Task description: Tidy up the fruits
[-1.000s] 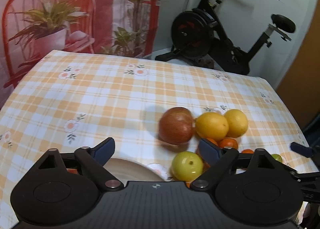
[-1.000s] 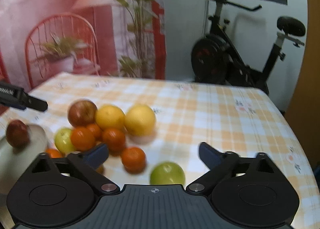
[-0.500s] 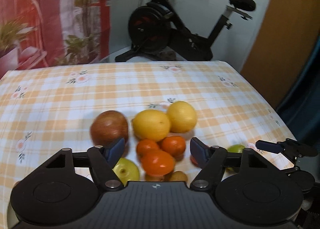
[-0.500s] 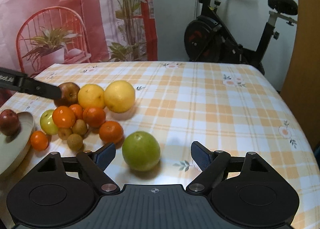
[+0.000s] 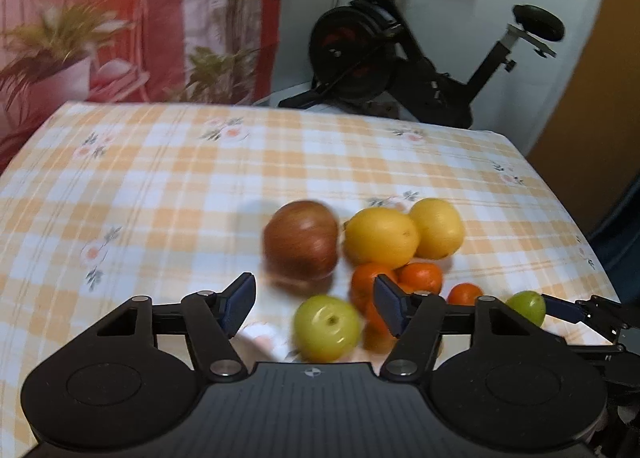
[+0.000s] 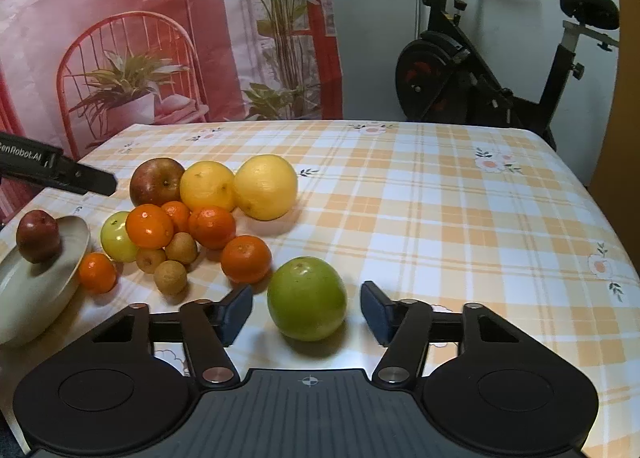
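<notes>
1. Fruit cluster sits on the checked tablecloth [image 6: 440,193]. In the right wrist view it spreads from 9 to 11 o'clock of the big green fruit [image 6: 306,298].
2. Right gripper [image 6: 306,312]: jaws have just been closing and now stand at a middling width. The green fruit lies between them, with a gap showing on each side, so the pads do not yet press.
3. Left gripper [image 5: 314,308]: jaws have also just been closing and are likewise half-wide. The yellow-green apple [image 5: 327,328] sits between the fingers, nearer the right one. The frame is blurred, so contact is not confirmed; I read it as not gripped.
4. Plate [image 6: 48,282] lies at 9 o'clock in the right view, with one dark red fruit [image 6: 38,236] on it. A red apple [image 6: 157,181] and two yellow citrus stand at the far side of the heap.
5. Risk, right: the round green fruit may squirt forward if the pads close behind its widest point.
6. Risk, left: the right finger is crowded against the mandarins [image 5: 374,282] at 1 o'clock. Closing could nudge them, and loose fruit may roll off the table.
7. Risk, both: the grippers work close together, and the right one shows at 3 o'clock in the left view. A collision is possible.
</notes>
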`<state>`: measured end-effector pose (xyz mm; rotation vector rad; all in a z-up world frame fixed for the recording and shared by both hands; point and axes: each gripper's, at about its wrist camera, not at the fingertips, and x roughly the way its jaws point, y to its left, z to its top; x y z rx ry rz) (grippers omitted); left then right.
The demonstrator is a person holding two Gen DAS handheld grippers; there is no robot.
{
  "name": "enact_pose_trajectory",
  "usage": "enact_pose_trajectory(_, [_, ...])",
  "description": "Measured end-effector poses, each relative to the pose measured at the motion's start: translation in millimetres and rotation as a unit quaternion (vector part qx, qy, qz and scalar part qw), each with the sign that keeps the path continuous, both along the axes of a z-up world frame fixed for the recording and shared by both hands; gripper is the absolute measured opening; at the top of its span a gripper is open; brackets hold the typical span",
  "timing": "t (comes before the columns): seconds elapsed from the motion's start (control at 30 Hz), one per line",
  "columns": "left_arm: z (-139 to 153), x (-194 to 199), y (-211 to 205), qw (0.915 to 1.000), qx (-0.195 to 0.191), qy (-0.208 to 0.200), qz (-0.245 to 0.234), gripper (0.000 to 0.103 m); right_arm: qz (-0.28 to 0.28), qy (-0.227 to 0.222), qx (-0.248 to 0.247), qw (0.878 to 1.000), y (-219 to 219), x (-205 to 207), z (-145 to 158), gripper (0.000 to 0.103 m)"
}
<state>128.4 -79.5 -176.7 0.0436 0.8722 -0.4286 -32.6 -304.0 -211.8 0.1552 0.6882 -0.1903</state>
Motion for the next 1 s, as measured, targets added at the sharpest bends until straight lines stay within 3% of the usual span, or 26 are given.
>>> enact_pose_trajectory(0.2, [-10,-7,6,0.9997,0.015,0.014,-0.016,0.058,-0.003,0.011,0.008,1.0,-2,3,-5,0.042])
enact_pose_trajectory(0.6, [-8,-14,-24,0.997,-0.003,-0.001,-0.077,0.056,-0.006,0.006,0.014,1.0,3,3,-4,0.042])
enact_pose_trajectory(0.73, [-14,-13,-45,0.9947,0.007,-0.001,-0.103,0.056,-0.006,0.005,0.015,1.0,5,3,-3,0.042])
enact_pose_trajectory(1.0, [-25,-7,-57,0.9953,0.016,0.005,-0.096,0.056,-0.007,0.005,0.017,1.0,6,3,-4,0.042])
